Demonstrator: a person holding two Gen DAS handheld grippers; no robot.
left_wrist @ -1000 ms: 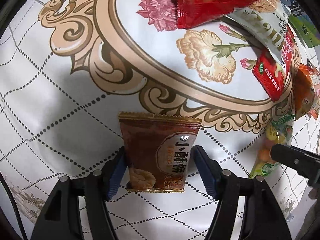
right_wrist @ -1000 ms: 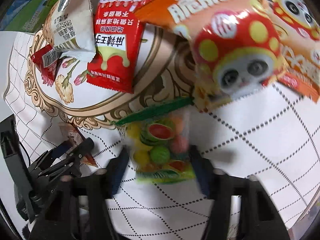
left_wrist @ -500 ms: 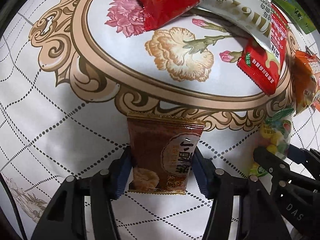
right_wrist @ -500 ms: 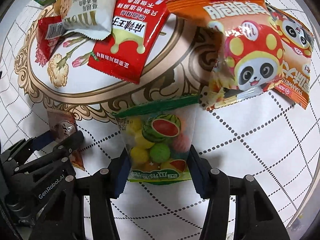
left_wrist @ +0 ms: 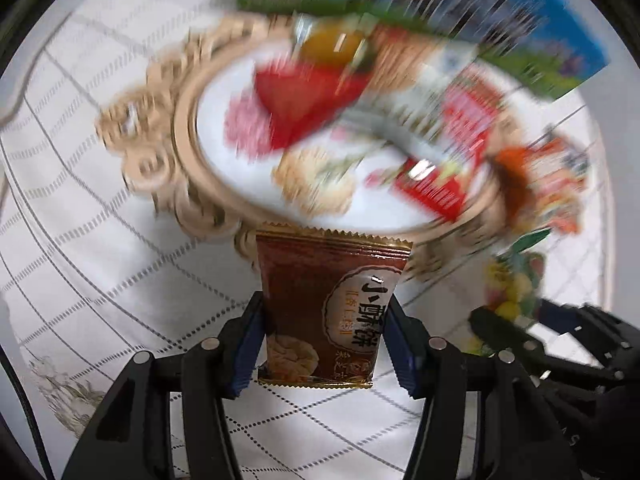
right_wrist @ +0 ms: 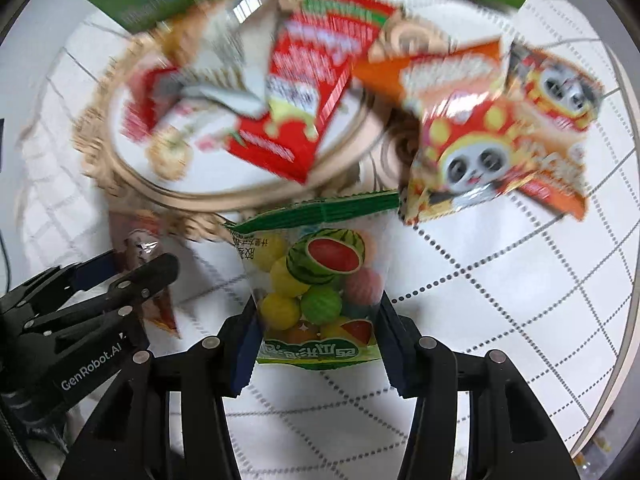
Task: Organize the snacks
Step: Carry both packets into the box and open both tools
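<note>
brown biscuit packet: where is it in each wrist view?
Left wrist: brown biscuit packet at bottom centre, clamped in the left gripper.
Right wrist: same packet at left edge, mostly hidden behind the left gripper.
Shared landmark: beige oval frame print on the tablecloth.

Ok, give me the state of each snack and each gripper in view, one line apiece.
brown biscuit packet: upright, pinched between the left gripper's fingers.
left gripper: shut on the brown biscuit packet.
watermelon candy bag: upright, clamped by the right gripper.
right gripper: closing, fingers on the bag.
red snack packet: flat on the tablecloth.
panda snack bags: lying untouched.
</note>
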